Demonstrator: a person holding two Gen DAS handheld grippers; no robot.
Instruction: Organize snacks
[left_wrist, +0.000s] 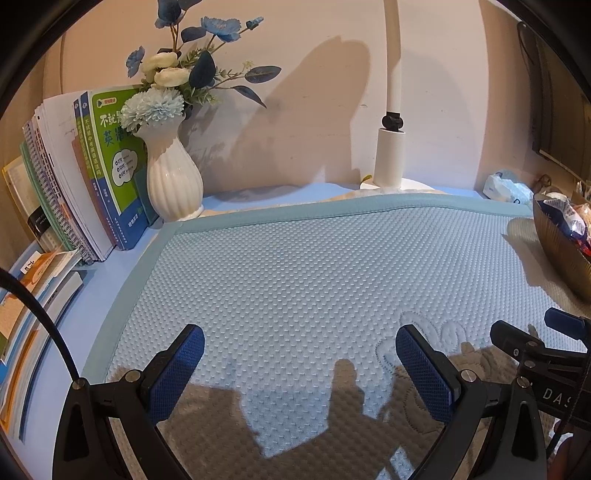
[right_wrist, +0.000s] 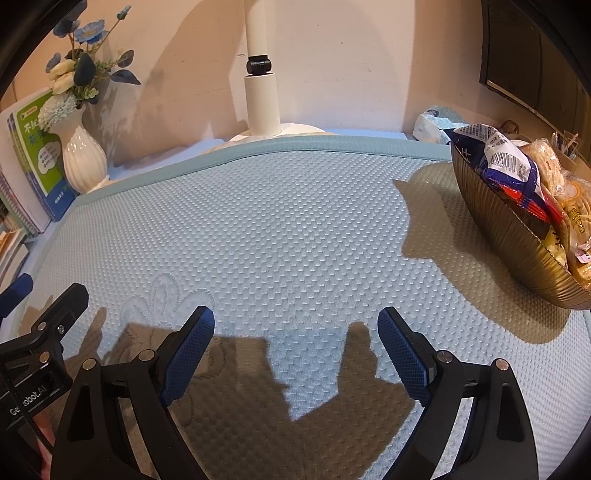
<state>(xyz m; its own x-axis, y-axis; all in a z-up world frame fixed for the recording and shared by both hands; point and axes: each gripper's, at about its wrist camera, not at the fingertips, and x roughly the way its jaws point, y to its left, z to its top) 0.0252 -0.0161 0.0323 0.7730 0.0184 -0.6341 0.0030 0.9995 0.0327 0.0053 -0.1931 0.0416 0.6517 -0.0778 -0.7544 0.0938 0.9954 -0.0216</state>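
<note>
Item: left gripper (left_wrist: 300, 373) and right gripper (right_wrist: 296, 354), both spread wide, empty, which I held low over the mat (right_wrist: 280, 221), presumably ready to reach. Snacks (right_wrist: 517, 173) sat heaped in the bowl (right_wrist: 517, 236), right edge of frame. Vase (right_wrist: 83, 162), books (left_wrist: 92, 173), lamp (right_wrist: 262, 99) lined the top; nothing blocked my path.

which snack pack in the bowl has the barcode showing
The blue-and-white pack at the bowl's left edge; the packs beside it are clear, showing pale pastries.
</note>
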